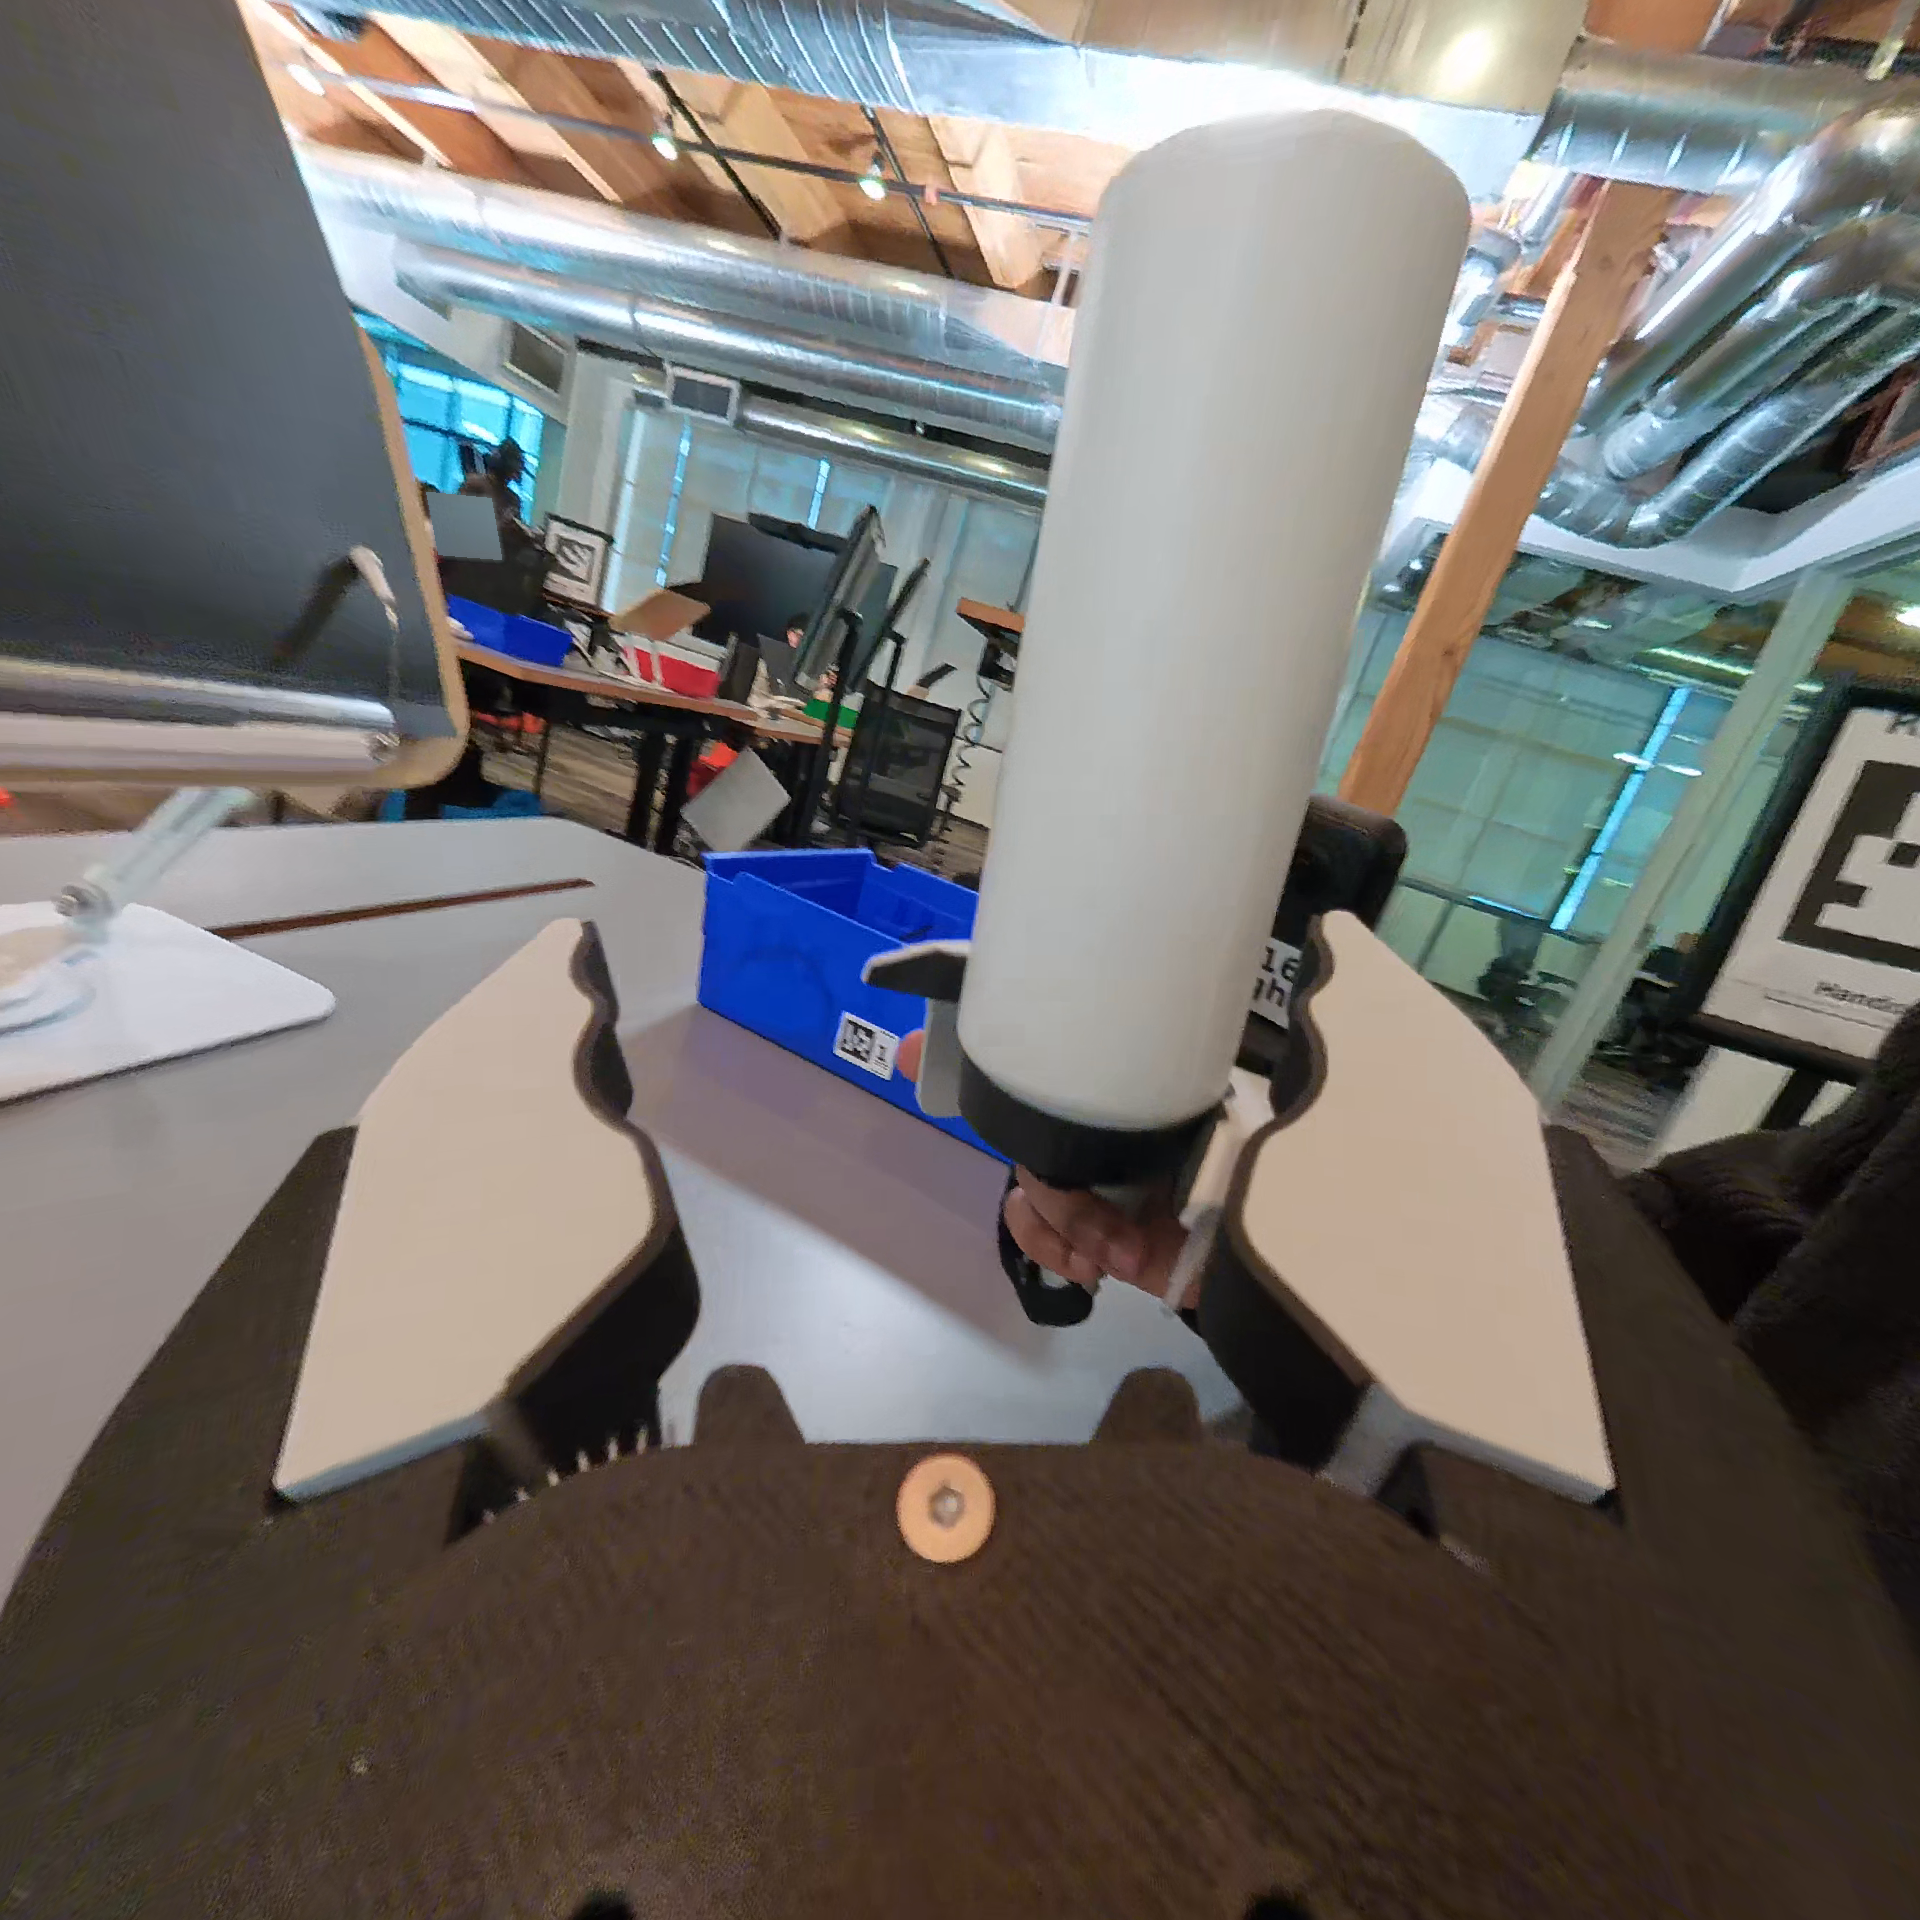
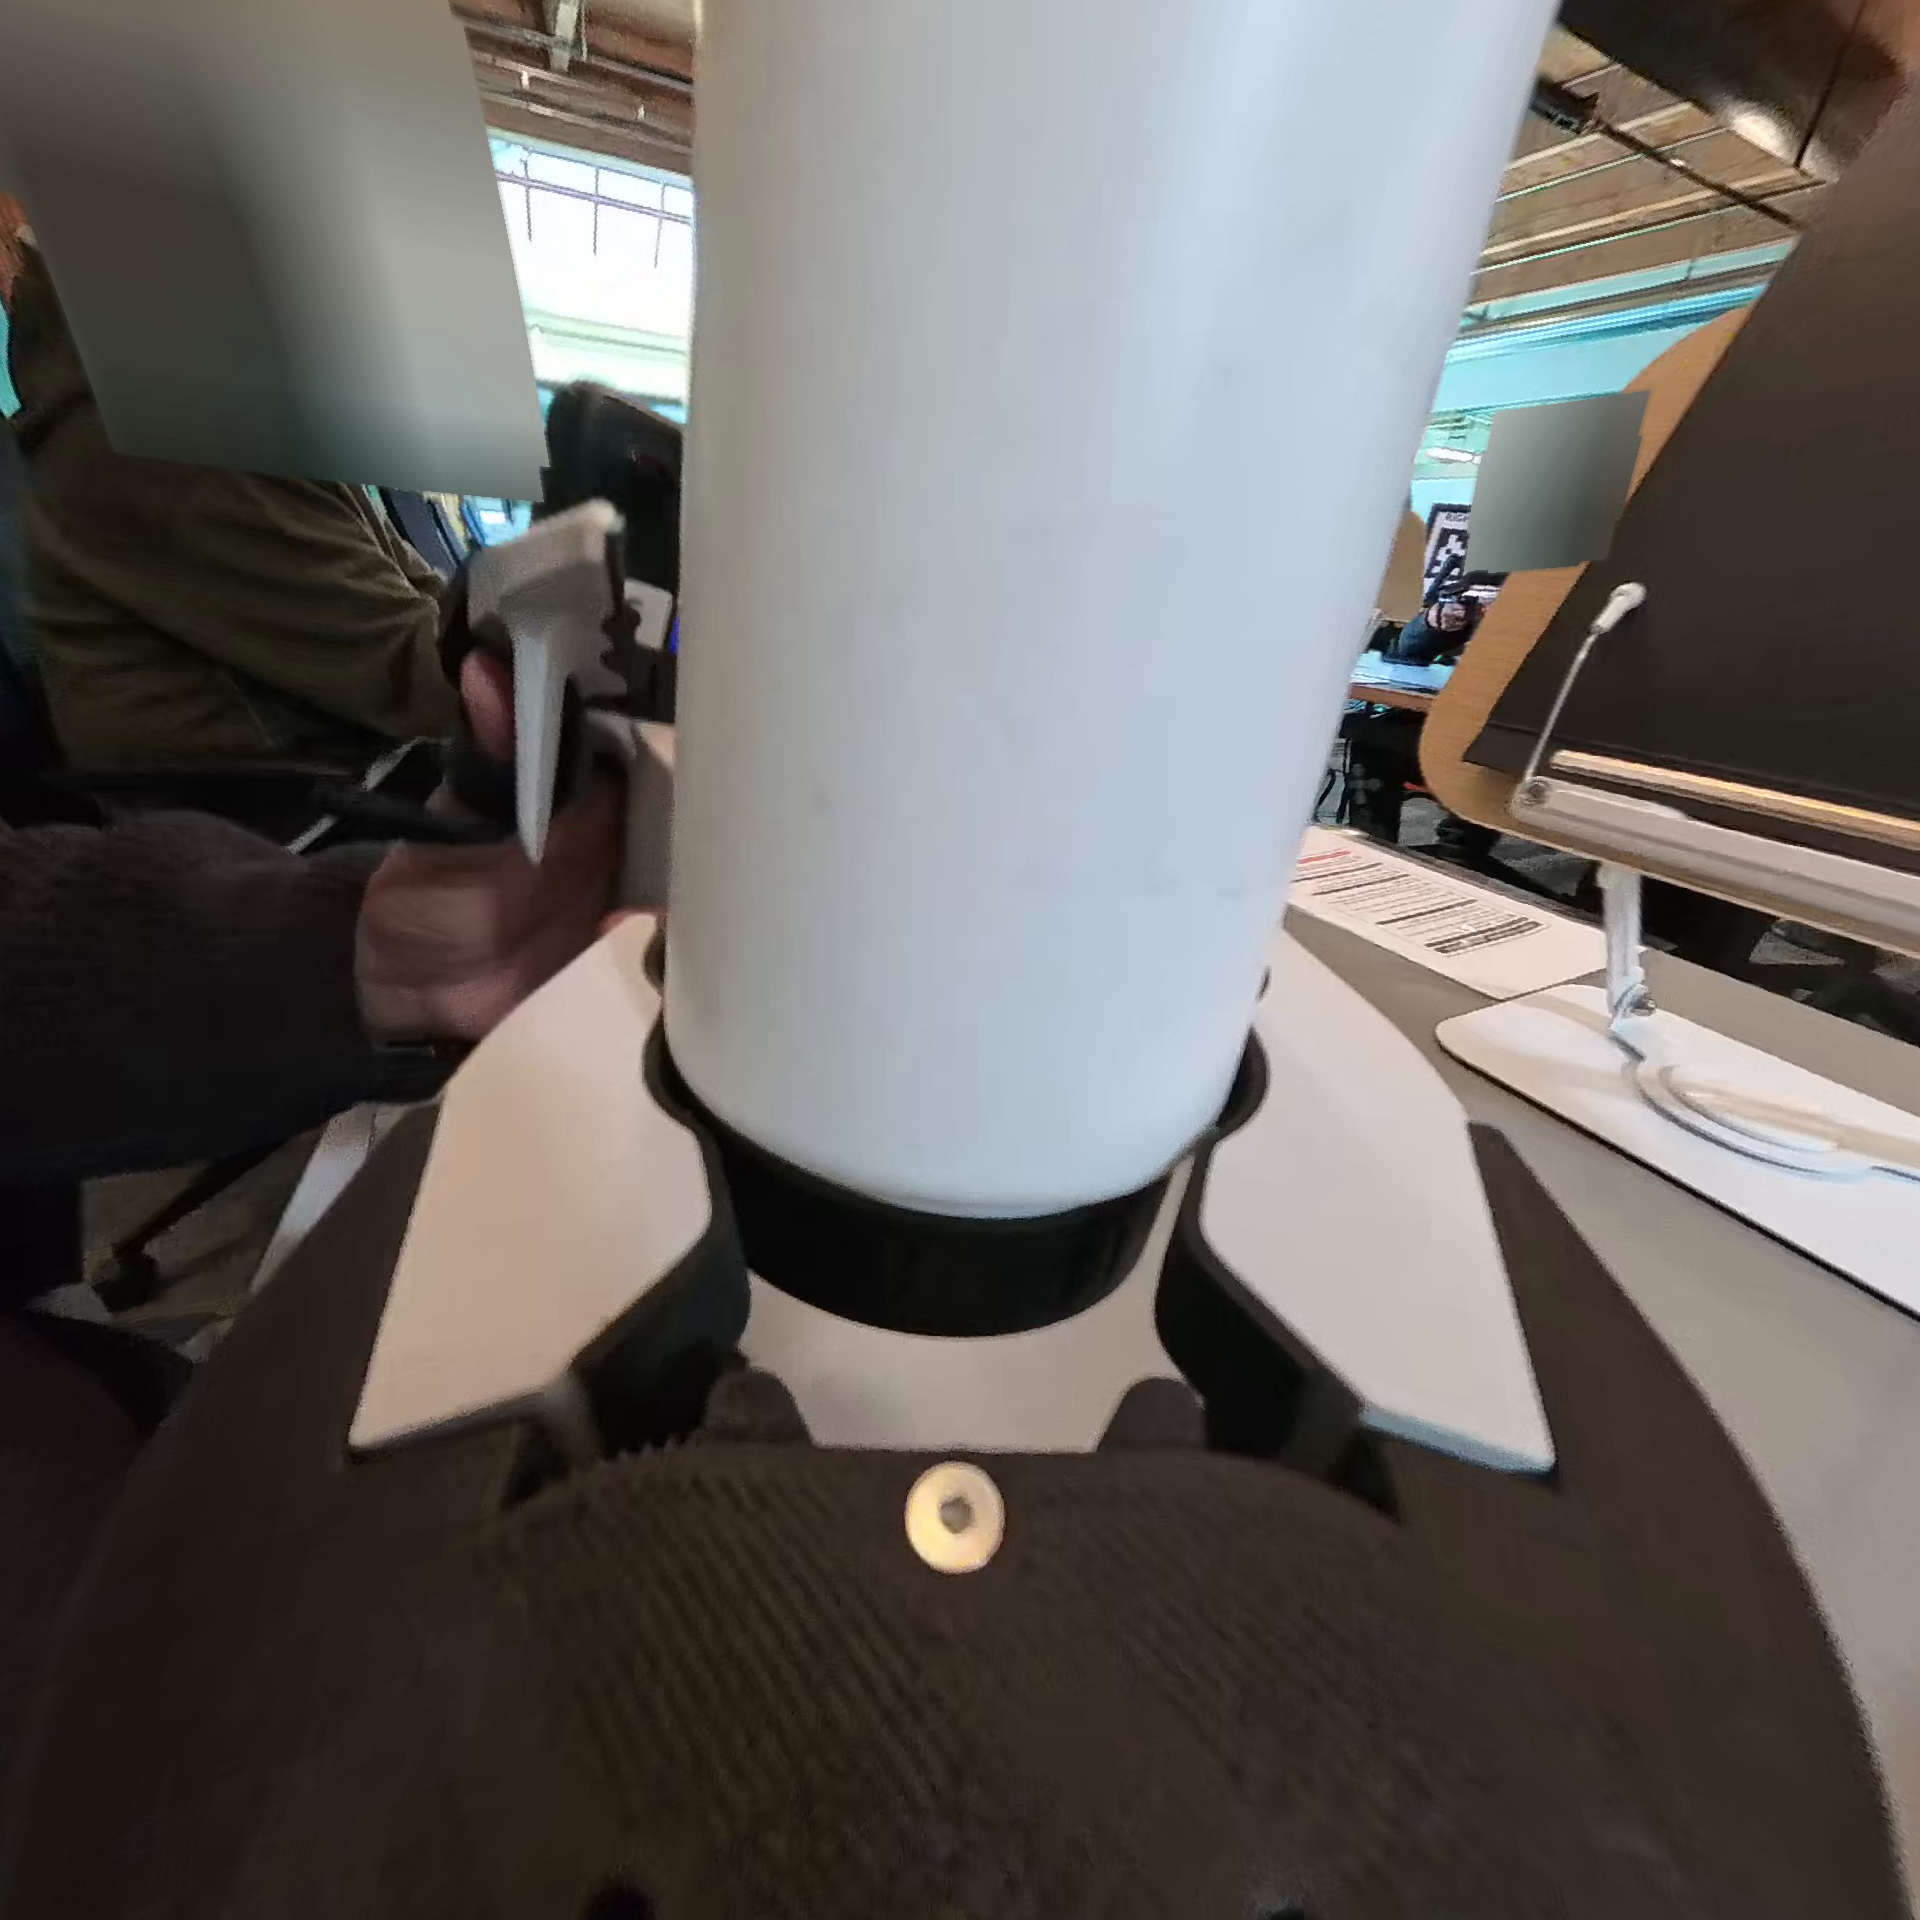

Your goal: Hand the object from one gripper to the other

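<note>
Squeezing one white bottle (image 2: 987,623) between the two fingers of the right gripper (image 2: 956,966), clamped tight on both sides just above the one black cap (image 2: 935,1257). Holding that bottle cap end down and round end up, tipped a little, up in the air over the gray tabletop (image 1: 810,1195) and not resting on it.

Keeping the left gripper (image 1: 954,966) spread wide, grasping nothing at all. Showing the low part of the bottle between its two white fingers (image 1: 499,1195), much nearer to the one on the right side of the left wrist view than to the other. Not showing clearly whether touching that finger or only sitting just beside it.

Peeking out under the black cap in the left wrist view: one hand (image 1: 1101,1247), wrapped around a dark handle. Showing in the right wrist view, at the left side: one more hand (image 2: 468,914) in a dark sleeve, gripping a handle with a white trigger.

Sitting on the tabletop near its far edge: one blue bin (image 1: 790,966), behind the bottle, with one small sticker on its front. Standing near the left edge of the tabletop: one flat white base (image 1: 156,997) with a thin metal arm going up from it to a dark board.
</note>
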The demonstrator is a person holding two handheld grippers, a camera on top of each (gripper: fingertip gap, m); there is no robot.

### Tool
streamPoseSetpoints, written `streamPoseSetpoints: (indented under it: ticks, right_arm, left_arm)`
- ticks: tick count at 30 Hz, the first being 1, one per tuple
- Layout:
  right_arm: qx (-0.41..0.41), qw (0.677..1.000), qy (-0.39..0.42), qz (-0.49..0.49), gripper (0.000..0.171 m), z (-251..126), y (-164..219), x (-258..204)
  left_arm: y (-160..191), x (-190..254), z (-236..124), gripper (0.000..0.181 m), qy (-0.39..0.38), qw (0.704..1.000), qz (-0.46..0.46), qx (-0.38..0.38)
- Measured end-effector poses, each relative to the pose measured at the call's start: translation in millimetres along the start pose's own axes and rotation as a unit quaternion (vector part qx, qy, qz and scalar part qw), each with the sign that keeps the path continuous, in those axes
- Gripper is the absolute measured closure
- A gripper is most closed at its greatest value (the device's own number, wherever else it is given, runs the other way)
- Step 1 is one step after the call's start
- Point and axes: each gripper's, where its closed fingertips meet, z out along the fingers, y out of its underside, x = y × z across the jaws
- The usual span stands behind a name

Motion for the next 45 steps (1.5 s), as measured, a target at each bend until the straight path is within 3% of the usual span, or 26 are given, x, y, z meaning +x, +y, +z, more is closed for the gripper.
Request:
streamPoseSetpoints:
  ticks: [10,15,20,23,28,30,34,37,39,41,45]
  right_arm:
    - [-0.111,0.985,0.046,-0.12,0.069,4,31,7]
    - [-0.166,0.963,0.063,-0.202,0.069,4,46,10]
    - [-0.194,0.947,0.061,-0.25,0.069,7,52,3]
    - [-0.219,0.931,0.063,-0.286,0.069,3,58,7]
    - [-0.276,0.884,0.063,-0.372,0.069,-5,74,16]
    - [-0.296,0.862,0.063,-0.407,0.069,-6,81,17]
    - [-0.315,0.845,0.069,-0.426,0.069,-12,86,25]
    - [-0.317,0.843,0.07,-0.429,0.069,-14,86,26]
    - [-0.318,0.84,0.072,-0.433,0.069,-15,86,28]
    - [-0.314,0.849,0.076,-0.419,0.069,-15,83,28]
    - [-0.314,0.852,0.083,-0.41,0.069,-19,83,35]
  left_arm:
    - [-55,11,-12,0.04,-0.053,0.991,0.121,-0.024]
    - [-57,25,-11,0.035,-0.013,0.996,0.028,-0.08]
    - [-31,23,-4,0.034,-0.002,0.992,-0.03,-0.123]
    - [-20,27,-11,0.035,0.012,0.981,-0.043,-0.19]
    - [13,20,-38,0.039,-0.018,0.935,0.029,-0.352]
    - [28,13,-45,0.051,-0.035,0.916,0.051,-0.397]
    - [36,9,-48,0.067,-0.028,0.912,0.042,-0.407]
    - [36,7,-46,0.068,-0.018,0.919,0.033,-0.392]
    - [38,4,-47,0.065,-0.017,0.919,0.037,-0.392]
    - [46,-3,-52,0.047,-0.028,0.91,0.045,-0.411]
    - [42,-1,-47,0.066,-0.016,0.918,0.057,-0.391]
